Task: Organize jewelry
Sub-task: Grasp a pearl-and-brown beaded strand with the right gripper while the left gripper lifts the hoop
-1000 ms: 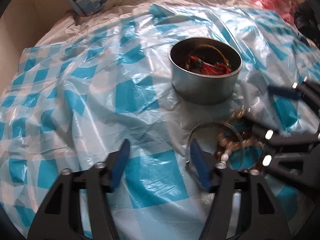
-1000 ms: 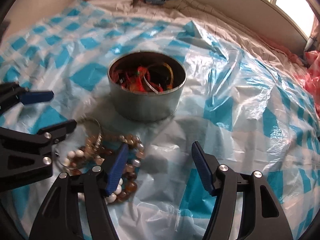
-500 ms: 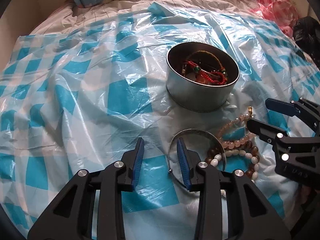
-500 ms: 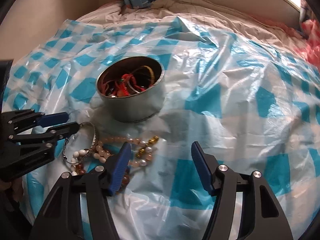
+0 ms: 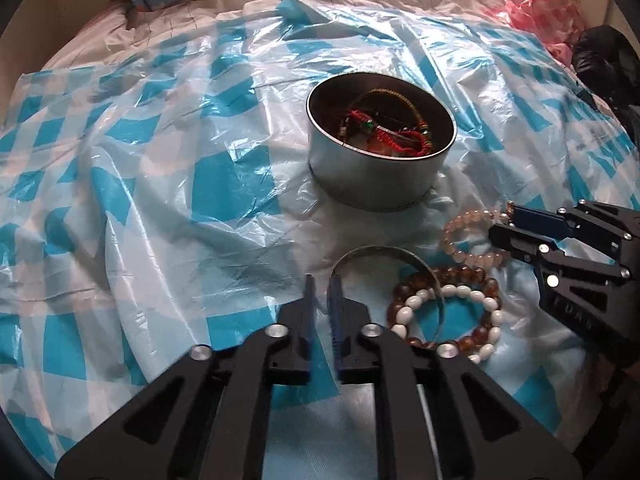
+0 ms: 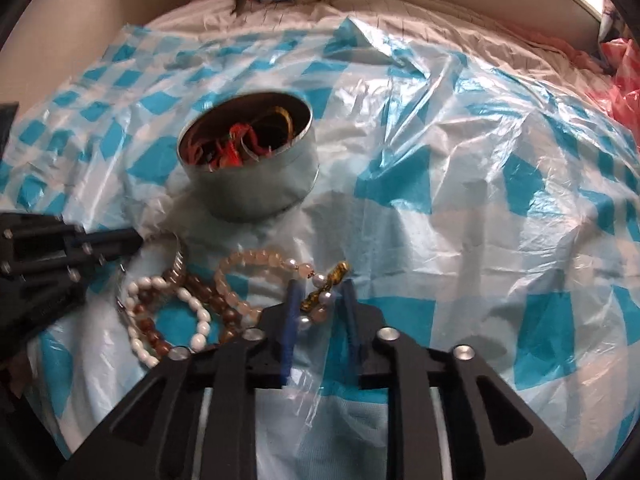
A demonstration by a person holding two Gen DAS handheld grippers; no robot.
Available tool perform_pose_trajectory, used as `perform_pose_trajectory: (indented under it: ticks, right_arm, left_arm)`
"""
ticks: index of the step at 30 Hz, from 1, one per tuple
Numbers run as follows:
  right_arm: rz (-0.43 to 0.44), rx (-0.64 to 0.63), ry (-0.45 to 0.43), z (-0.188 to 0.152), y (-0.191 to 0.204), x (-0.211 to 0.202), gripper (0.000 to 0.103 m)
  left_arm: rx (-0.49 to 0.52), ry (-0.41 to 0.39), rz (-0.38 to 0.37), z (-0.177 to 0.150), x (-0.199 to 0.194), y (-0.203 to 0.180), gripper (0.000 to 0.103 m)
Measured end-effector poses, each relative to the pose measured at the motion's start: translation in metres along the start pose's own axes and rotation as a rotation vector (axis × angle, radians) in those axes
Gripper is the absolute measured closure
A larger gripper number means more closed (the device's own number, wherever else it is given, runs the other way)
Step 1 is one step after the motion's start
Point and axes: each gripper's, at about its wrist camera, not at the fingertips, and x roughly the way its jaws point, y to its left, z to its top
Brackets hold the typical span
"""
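Jewelry lies in a loose heap on the blue-and-white checked plastic sheet (image 5: 168,184) spread over the bed, just in front of the round grey metal tin (image 5: 378,176) that already holds red cord bracelets.

The left tongs (image 5: 323,286) are closing on the near edge of the thin silver metal bangle (image 5: 394,252); its rim sits right at the tips, but I cannot tell whether the pads press on it yet. The right tongs (image 6: 320,300) are closing around the gold clasp end of the pale pink bead bracelet (image 6: 244,264), beads between the blue pads but with a gap at the sides, so no grip yet.

Risk, as I judge it: the bangle overlaps the white oval-bead bracelet (image 5: 452,300) and the brown amber-bead bracelet (image 5: 476,276), so lifting it could drag them along or scatter them. A thin rim may also slip out. The pads could pinch the slack plastic and tug the tin.

A second ago both tongs stood wide apart; the left has since narrowed almost shut at the bangle's edge, and the right has shifted over the clasp.
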Motion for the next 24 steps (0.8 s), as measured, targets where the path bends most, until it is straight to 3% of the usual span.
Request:
perform_pose_trajectory:
  ticks: [3, 4, 5, 7, 12, 16, 24]
  right_arm:
    - [-0.010, -0.021, 0.007, -0.001, 0.003, 0.002, 0.077]
    - [0.001, -0.016, 0.008, -0.001, 0.002, 0.002, 0.079]
    - [0.016, -0.006, 0.006, -0.001, 0.000, 0.001, 0.087]
    - [0.067, 0.026, -0.006, -0.001, -0.004, -0.004, 0.095]
    - [0.216, 0.142, -0.044, -0.003, -0.020, -0.019, 0.095]
    - [0.295, 0.187, -0.092, -0.001, -0.025, -0.032, 0.095]
    - [0.120, 0.104, -0.034, -0.004, -0.014, -0.017, 0.091]
  left_arm:
    - [0.015, 0.004, 0.021, 0.000, 0.006, -0.004, 0.084]
    - [0.034, 0.008, 0.020, 0.000, 0.006, -0.007, 0.095]
    - [0.035, 0.013, 0.002, 0.000, 0.006, -0.009, 0.101]
    - [0.014, -0.003, -0.071, 0.001, -0.004, -0.008, 0.101]
    - [-0.035, -0.061, -0.168, 0.002, -0.025, 0.004, 0.101]
    - [-0.068, -0.060, -0.196, 0.001, -0.028, 0.011, 0.101]
    - [-0.025, -0.004, -0.038, -0.001, -0.007, 0.008, 0.099]
